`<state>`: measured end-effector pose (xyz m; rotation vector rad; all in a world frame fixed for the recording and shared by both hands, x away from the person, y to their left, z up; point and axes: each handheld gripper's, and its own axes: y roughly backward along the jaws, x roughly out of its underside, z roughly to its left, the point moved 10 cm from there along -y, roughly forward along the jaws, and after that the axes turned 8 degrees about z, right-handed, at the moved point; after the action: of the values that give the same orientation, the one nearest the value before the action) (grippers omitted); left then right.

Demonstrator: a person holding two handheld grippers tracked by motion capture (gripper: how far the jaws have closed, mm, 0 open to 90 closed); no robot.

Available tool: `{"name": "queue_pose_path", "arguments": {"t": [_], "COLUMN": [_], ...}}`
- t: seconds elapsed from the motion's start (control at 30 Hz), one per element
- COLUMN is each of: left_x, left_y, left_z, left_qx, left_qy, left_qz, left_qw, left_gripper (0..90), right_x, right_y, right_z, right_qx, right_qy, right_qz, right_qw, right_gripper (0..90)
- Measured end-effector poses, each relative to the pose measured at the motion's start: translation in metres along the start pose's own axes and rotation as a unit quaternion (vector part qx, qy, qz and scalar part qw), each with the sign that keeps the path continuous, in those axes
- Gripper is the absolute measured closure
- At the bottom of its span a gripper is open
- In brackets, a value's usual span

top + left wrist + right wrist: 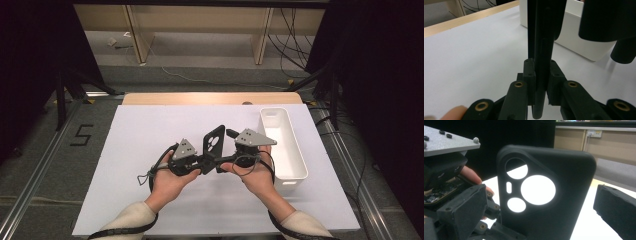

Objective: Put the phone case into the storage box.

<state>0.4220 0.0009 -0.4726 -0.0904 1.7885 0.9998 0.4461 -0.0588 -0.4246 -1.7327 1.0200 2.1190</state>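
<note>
A black phone case (213,141) with round camera cutouts stands upright above the white mat. My left gripper (206,161) is shut on its lower edge. In the left gripper view the case (544,37) shows edge-on, clamped between the pads of that gripper (541,75). My right gripper (226,150) is open just right of the case. In the right gripper view the case (544,195) stands between the spread jaws of the right gripper (539,205), and neither pad touches it. The left gripper's grey plate (449,142) shows beside it.
A long white bin (301,165) lies on the right side of the mat, close to my right hand; its wall (579,37) shows behind the case. The white mat (145,130) covers the table, with a wooden edge (210,98) at the back.
</note>
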Motion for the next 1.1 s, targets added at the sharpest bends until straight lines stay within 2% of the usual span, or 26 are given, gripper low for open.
{"name": "queue_pose_path", "arguments": {"t": [0.5,0.7,0.87,1.1], "left_x": [0.0018,0.0030,0.0030,0.0028], "left_y": [-0.0040,-0.0049,-0.0049,-0.0049], "left_z": [-0.0063,-0.0069,-0.0068,-0.0064], "left_qx": [0.005,0.006,0.006,0.007], "left_qy": [-0.007,-0.010,-0.012,-0.015], "left_qz": [0.005,0.008,0.008,0.007], "left_qw": [1.0000,0.9999,0.9999,0.9998], "left_gripper": [79.8,79.8,79.8,79.7], "right_x": [-0.0045,-0.0064,-0.0077,-0.0080], "right_y": [-0.0009,-0.0008,-0.0004,0.0002], "right_z": [-0.0035,-0.0036,-0.0035,-0.0036], "right_qx": [0.016,0.019,0.025,0.026], "right_qy": [-0.014,-0.018,-0.017,-0.021], "right_qz": [-0.019,-0.027,-0.034,-0.035], "right_qw": [0.9996,0.9993,0.9990,0.9988], "right_gripper": [0.8,4.8,12.1,13.4]}}
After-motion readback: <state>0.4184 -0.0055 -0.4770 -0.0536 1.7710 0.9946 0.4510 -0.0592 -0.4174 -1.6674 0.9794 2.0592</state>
